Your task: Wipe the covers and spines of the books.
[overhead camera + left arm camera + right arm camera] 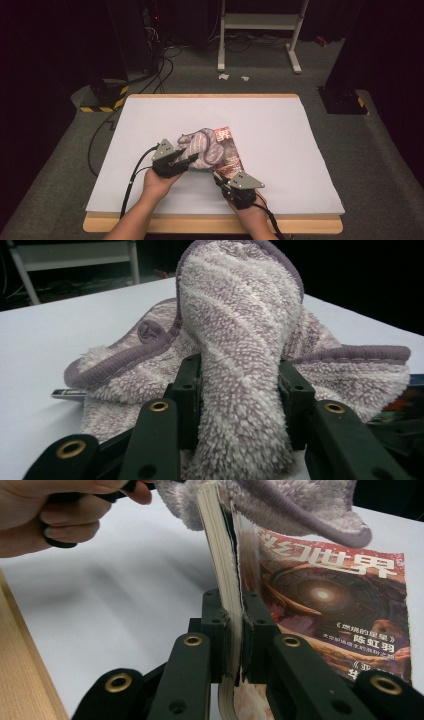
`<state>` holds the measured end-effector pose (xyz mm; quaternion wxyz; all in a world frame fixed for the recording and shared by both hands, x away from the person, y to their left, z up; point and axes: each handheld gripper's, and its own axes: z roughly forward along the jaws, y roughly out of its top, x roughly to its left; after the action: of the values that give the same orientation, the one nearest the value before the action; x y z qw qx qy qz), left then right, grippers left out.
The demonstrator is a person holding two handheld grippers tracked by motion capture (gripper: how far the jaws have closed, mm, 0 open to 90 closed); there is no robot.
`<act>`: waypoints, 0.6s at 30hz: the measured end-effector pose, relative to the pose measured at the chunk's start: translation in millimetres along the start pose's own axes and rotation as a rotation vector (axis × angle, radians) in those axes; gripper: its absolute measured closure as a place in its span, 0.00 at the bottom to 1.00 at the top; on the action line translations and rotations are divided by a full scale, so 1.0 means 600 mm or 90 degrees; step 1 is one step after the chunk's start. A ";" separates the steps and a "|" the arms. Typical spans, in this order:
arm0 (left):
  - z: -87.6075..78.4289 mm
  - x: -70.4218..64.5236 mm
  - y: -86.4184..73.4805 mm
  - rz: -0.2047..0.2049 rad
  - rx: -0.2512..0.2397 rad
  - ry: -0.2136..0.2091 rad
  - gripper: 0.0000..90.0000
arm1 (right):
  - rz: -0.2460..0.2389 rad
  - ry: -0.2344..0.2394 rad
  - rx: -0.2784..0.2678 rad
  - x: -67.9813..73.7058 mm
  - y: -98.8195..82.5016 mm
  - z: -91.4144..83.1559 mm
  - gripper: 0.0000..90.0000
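A fluffy purple-and-white striped towel [202, 147] lies bunched near the table's front middle, partly over a magazine [231, 152] with a red and brown cover. My left gripper [186, 159] is shut on a thick fold of the towel [240, 365], lifting it into a hump. My right gripper [220, 179] is shut on the near edge of the magazine [325, 600], clamping the pages at its corner so the book stands tilted up. In the right gripper view the towel [280, 505] drapes over the magazine's far end.
A white sheet [280, 130] covers the wooden table [210, 225]. A white metal stand [260, 22] and cables [160, 65] stand on the grey floor beyond the table. The person's hand [50, 510] holding the left gripper shows at upper left of the right gripper view.
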<state>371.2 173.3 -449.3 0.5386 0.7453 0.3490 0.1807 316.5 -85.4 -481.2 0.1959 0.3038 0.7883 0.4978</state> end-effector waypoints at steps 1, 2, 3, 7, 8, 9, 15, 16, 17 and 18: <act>-0.002 -0.006 0.001 0.006 -0.001 0.001 0.69 | 0.000 0.000 0.000 0.000 0.000 0.000 0.93; -0.003 -0.010 0.002 0.011 -0.002 -0.001 0.69 | 0.001 0.000 0.000 0.000 0.000 0.001 0.93; -0.005 -0.015 0.004 0.013 -0.002 -0.004 0.69 | 0.001 0.000 0.000 0.000 0.000 0.001 0.93; -0.010 -0.033 0.009 0.022 -0.009 -0.013 0.68 | 0.001 -0.001 -0.002 0.000 0.000 0.001 0.93; -0.012 -0.037 0.010 0.024 -0.012 -0.016 0.68 | 0.002 -0.001 -0.002 0.000 0.000 0.000 0.93; -0.013 -0.042 0.011 0.023 -0.016 -0.020 0.68 | 0.002 -0.001 -0.003 0.000 0.000 0.000 0.93; -0.010 -0.046 0.013 0.030 -0.014 -0.013 0.68 | 0.005 -0.001 -0.004 -0.001 0.000 0.000 0.93; -0.007 -0.040 0.012 0.024 -0.012 -0.016 0.68 | 0.005 -0.001 -0.003 -0.001 0.000 0.001 0.93; -0.006 -0.036 0.012 0.022 -0.011 -0.015 0.68 | 0.005 0.000 -0.002 -0.001 0.000 0.001 0.93; -0.004 -0.031 0.012 0.018 -0.008 -0.013 0.68 | 0.005 0.000 -0.001 -0.001 0.000 0.001 0.93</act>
<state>359.0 160.6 -440.1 0.5444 0.7485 0.3316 0.1828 317.3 -85.1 -481.3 0.1942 0.3064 0.7868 0.4994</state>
